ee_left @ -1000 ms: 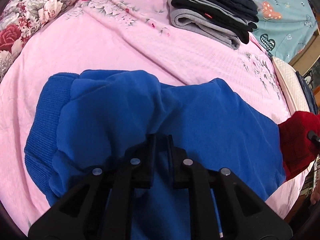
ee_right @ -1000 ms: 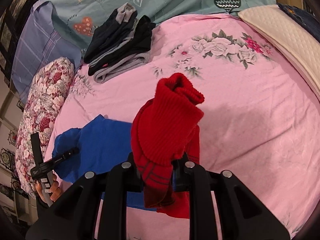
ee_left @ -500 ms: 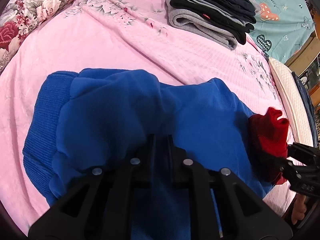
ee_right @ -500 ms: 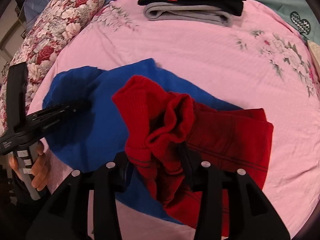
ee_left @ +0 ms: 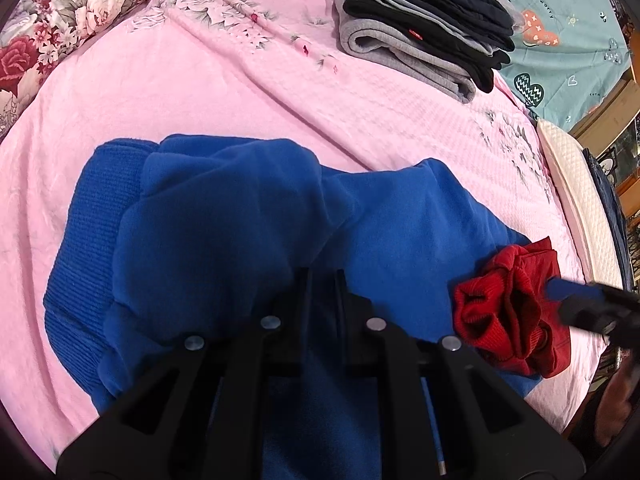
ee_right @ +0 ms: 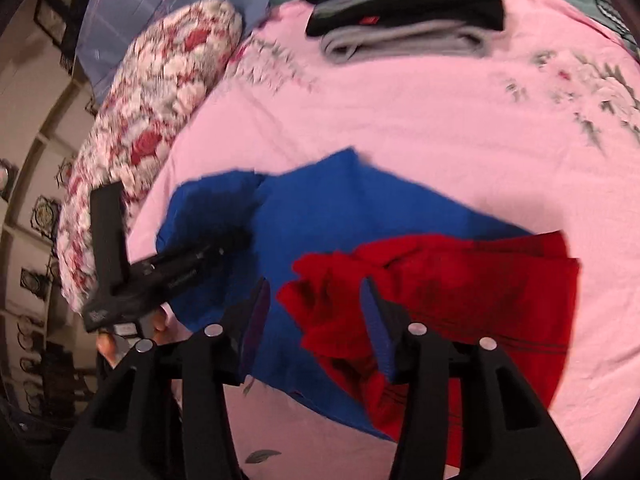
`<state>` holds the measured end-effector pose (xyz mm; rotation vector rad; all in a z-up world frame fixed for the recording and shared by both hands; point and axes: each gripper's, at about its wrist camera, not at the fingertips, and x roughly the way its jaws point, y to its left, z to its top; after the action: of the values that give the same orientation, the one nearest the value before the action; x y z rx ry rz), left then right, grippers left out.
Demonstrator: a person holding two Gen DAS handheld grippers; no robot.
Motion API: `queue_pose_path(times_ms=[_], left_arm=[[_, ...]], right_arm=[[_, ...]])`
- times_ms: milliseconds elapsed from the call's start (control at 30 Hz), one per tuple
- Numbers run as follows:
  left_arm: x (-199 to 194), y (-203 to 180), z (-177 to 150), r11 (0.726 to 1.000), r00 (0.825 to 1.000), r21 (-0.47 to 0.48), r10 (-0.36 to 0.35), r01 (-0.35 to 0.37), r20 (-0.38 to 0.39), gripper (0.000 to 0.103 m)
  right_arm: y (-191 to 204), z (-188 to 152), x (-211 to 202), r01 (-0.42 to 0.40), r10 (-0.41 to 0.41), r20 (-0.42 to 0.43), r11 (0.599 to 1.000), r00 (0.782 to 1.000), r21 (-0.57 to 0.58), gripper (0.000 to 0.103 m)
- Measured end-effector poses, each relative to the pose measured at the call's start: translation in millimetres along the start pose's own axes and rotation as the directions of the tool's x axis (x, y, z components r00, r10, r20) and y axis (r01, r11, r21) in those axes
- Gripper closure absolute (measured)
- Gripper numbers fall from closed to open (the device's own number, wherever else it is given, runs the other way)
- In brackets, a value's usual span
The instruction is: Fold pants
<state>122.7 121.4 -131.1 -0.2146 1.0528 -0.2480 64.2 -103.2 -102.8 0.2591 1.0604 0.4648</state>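
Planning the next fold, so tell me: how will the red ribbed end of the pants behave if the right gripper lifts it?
Likely floppy: the red ribbed end lies crumpled in soft folds on the blue fabric. It probably sags and drags the rest along. The right gripper stands open around it, so a firm pinch seems needed.
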Motion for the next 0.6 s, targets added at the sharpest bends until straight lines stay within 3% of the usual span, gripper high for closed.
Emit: queue_pose_path(times_ms=[67, 100, 200, 300, 367, 400, 500, 567, 600], left_arm=[[0.1, -0.7, -0.3, 1.0, 1.0, 0.003, 0.004, -0.004, 0.001, 0.091], [1.7, -0.4, -0.1, 1.0, 1.0, 0.002, 0.006, -0.006, -0.005, 0.091], [0.2, 0.0, 0.9, 1.0, 1.0, 0.0, 0.0, 0.0, -0.001, 0.091], [0.0, -2.3, 1.1, 1.0, 1.0, 0.01, -0.003, 0.003, -0.001, 0.087], [-3.6, -1.1, 1.8, 0.999, 0.999, -0.002, -0.043, 0.043, -0.004, 0.077], [-6.9, 0.6, 1.6, 0.998, 0.998, -0.015, -0.062, 0.062, -0.003, 0.075], [-38.5, 13.1, -2.5, 0.993, 0.995, -0.08, -0.081, 0.085, 0.053, 0.053], [-74.5, 25.9, -6.8, 0.99, 0.993, -0.136, -0.013, 0.029, 0.121, 0.021], [-88.4, 32.7, -8.3, 0.986, 0.99, -0.169, 0.037, -0.013, 0.137, 0.019]], right_arm=[[1.7, -3.8, 28.4, 0.064, -0.066, -0.063, 0.998, 0.996, -0.026, 0.064], [-1.6, -7.2, 41.9, 0.053, -0.054, -0.08, 0.999, 0.995, -0.007, 0.064], [8.6, -7.4, 37.8, 0.087, -0.09, -0.051, 0.994, 0.995, -0.062, 0.062], [6.8, -6.4, 15.8, 0.02, -0.021, -0.019, 0.999, 1.0, -0.036, 0.062], [0.0, -10.6, -15.3, -0.019, 0.02, 0.063, 1.0, 0.998, -0.018, 0.054], [-3.8, -13.9, -29.8, -0.011, 0.012, 0.107, 1.0, 0.994, -0.011, 0.042], [-19.0, -32.2, -72.5, 0.025, -0.031, 0.22, 0.999, 0.975, 0.031, 0.034], [-33.9, -47.0, -89.0, 0.005, -0.024, 0.247, 0.997, 0.969, 0.075, 0.031], [-43.3, -57.2, -95.3, -0.018, -0.009, 0.258, 0.995, 0.966, 0.1, 0.031]])
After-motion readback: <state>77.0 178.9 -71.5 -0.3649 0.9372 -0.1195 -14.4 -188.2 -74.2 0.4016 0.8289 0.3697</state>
